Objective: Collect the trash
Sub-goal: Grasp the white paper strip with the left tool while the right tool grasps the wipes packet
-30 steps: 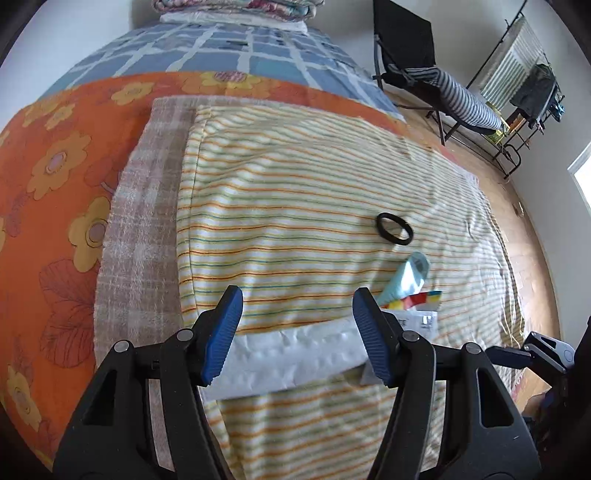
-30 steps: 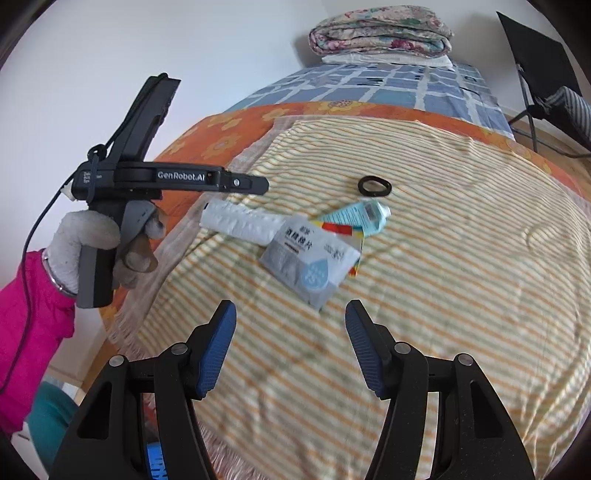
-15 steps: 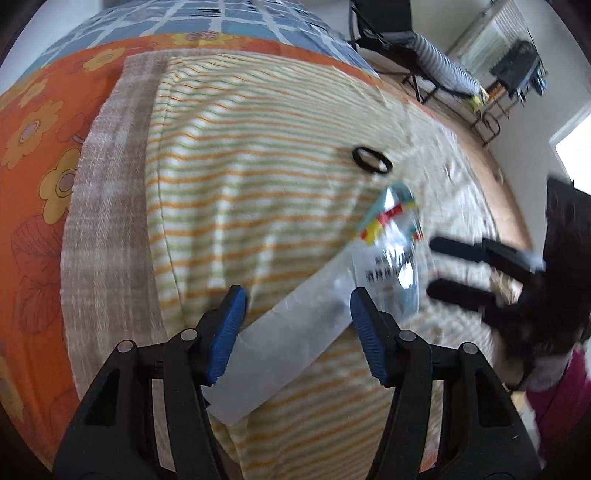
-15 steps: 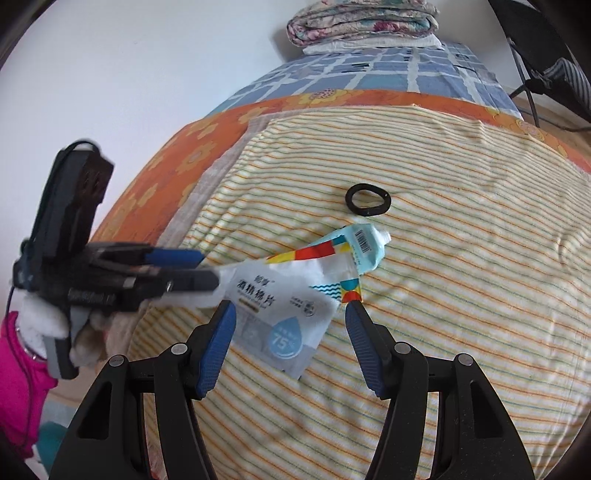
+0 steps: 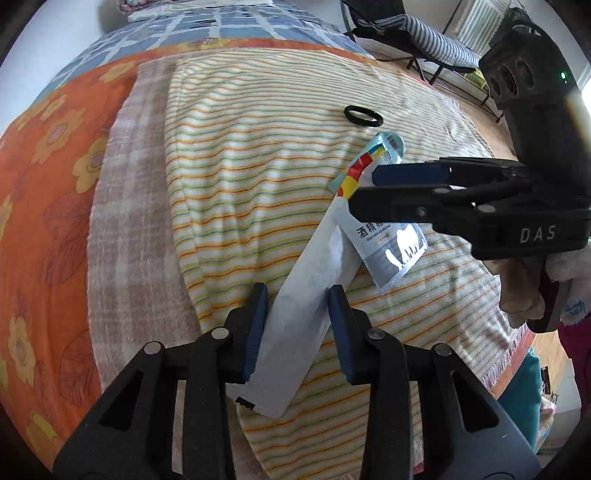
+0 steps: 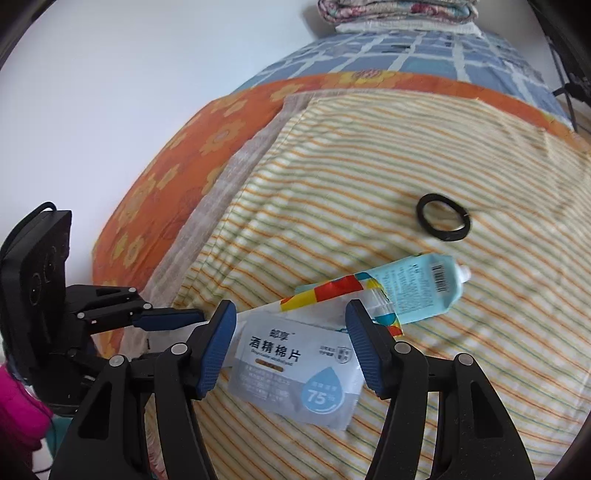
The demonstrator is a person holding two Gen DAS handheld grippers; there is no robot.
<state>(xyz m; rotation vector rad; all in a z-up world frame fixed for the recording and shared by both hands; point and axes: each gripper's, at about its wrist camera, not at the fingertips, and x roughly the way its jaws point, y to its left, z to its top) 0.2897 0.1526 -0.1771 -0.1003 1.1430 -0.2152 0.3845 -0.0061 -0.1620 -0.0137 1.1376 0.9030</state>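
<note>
- Your left gripper (image 5: 297, 314) has its blue fingers spread either side of the long white wrapper (image 5: 299, 314); the pads sit just beside its edges, and whether they touch it is hard to tell, so call it released.
- That white wrapper lies diagonally on the striped blanket (image 5: 240, 155), its near end with a small black mark poking out below your left fingers.
- Your right gripper (image 6: 291, 343) is wide apart too, straddling the grey wipe sachet (image 6: 295, 373), with a clear gap on both sides, gripping nothing.
- From the left wrist, your right gripper's fingers cross in front of the sachet, hiding its upper part; only some print and the shiny lower corner show.
- The sachet overlaps the far end of the white wrapper and the colourful wrapper (image 6: 332, 290) beneath.
- The light-blue tube (image 6: 417, 288) lies just beyond, touching the colourful wrapper; its cap end points toward the black ring (image 6: 443, 218), which sits apart on the blanket.
- From the right wrist, the white wrapper is almost wholly hidden behind your left finger, just a sliver visible.
- Your gloved hand on the right gripper is cut off at the left view's edge.
- Beyond: orange floral sheet (image 5: 48, 184) and blue checked bedding (image 6: 424, 59); folded quilts (image 6: 399, 11) are clipped by the frame top.
</note>
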